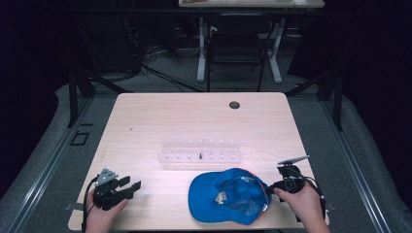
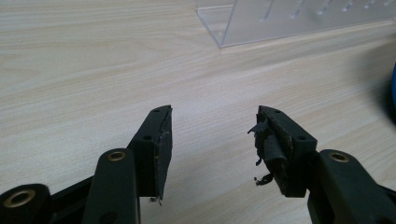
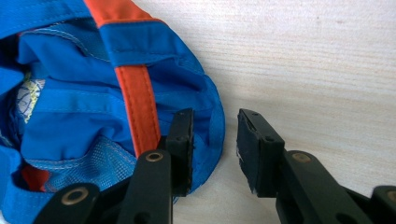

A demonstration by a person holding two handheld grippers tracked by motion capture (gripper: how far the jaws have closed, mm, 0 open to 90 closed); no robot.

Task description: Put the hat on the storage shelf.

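A blue cap (image 1: 228, 196) with orange trim lies upside down near the table's front edge, right of centre. My right gripper (image 1: 270, 187) is at its right rim, held by a hand. In the right gripper view the cap (image 3: 70, 102) shows its blue lining and an orange strap. There the right gripper (image 3: 215, 114) is open, with one jaw over the cap's edge, the other over bare table, and the rim between them. My left gripper (image 1: 132, 185) rests open at the front left, well away from the cap. In its own view the left gripper (image 2: 212, 112) holds nothing.
A clear plastic rack (image 1: 200, 150) with pegs stands mid-table, and its corner (image 2: 280, 18) shows in the left gripper view. One small dark peg (image 1: 200, 156) stands in it. A round cable hole (image 1: 234, 105) sits at the back. A chair (image 1: 235, 48) stands beyond the table.
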